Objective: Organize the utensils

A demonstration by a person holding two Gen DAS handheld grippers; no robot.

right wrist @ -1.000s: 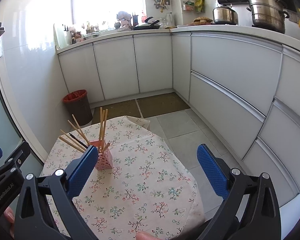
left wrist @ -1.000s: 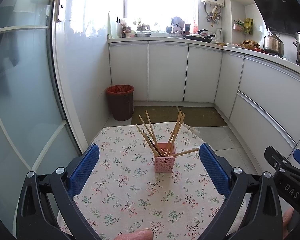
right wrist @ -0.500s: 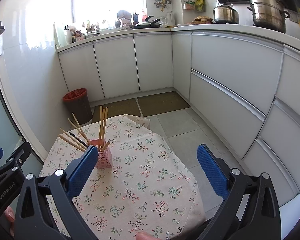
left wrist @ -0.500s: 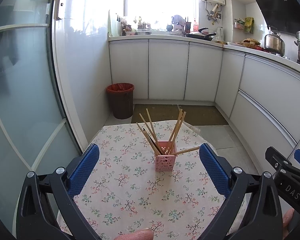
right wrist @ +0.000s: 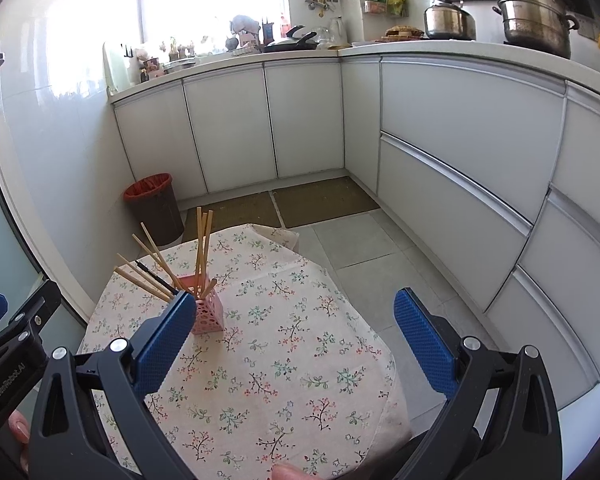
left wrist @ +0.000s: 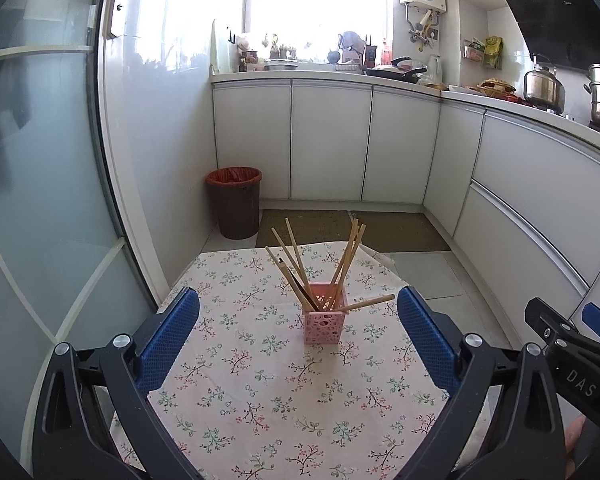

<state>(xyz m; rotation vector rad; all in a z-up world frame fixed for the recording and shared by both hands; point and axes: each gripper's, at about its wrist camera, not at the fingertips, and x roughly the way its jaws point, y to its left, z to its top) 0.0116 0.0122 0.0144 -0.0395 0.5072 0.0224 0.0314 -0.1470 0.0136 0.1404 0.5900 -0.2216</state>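
Note:
A small pink perforated holder (left wrist: 325, 324) stands on the floral tablecloth (left wrist: 268, 400) and holds several wooden chopsticks (left wrist: 294, 270) that fan out left and right; one dark chopstick leans left. The holder also shows in the right wrist view (right wrist: 207, 311), partly behind the left fingertip. My left gripper (left wrist: 298, 332) is open and empty, held back from the holder with its blue pads to either side. My right gripper (right wrist: 294, 332) is open and empty, to the right of the holder above the cloth.
A brown bin with a red liner (left wrist: 234, 202) stands on the floor beyond the table. White kitchen cabinets (left wrist: 332, 144) run along the back and right. A glass door (left wrist: 40, 180) is at the left. The table edge (right wrist: 388, 344) drops to grey floor tiles.
Both grippers have drifted slightly; the holder sits a touch lower in the left wrist view. Nothing was taken hold of or let go.

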